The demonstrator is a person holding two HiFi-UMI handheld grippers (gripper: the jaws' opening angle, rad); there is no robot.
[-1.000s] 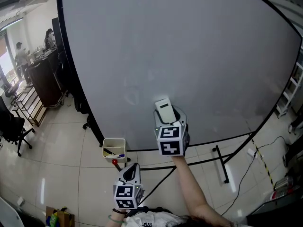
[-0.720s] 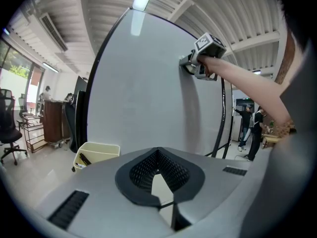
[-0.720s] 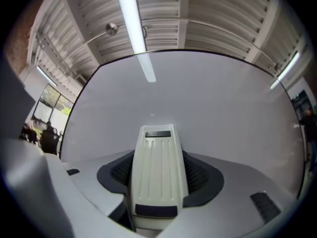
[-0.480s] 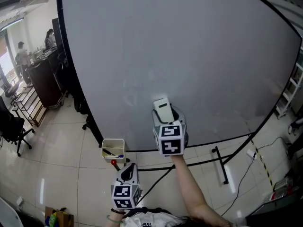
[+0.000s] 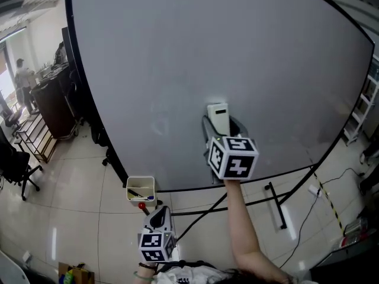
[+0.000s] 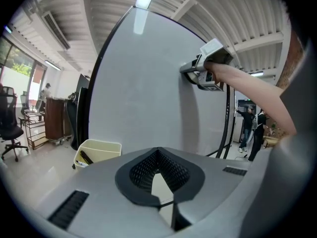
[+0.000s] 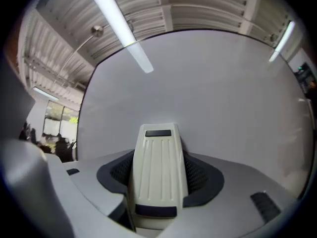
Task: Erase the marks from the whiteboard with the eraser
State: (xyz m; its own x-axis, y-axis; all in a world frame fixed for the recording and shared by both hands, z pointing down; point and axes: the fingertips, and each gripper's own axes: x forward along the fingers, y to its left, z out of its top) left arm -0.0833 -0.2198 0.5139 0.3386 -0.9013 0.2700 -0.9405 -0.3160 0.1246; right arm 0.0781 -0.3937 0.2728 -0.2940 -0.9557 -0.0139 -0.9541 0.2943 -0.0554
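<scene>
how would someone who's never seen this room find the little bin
Find the big whiteboard. At its lower left corner, well below and left of the eraser, sits a small cream bin. It is the only open-topped pale box there, with a dark marker lying inside.

The left gripper [image 6: 159, 205] is sitting low with its jaws closed together, gripping nothing. Just ahead and left of the claw, a cream bin [image 6: 99, 150] is standing by the whiteboard [image 6: 143, 93]. High above and right of the claw, the right gripper [image 6: 195, 69] is touching that board.
</scene>
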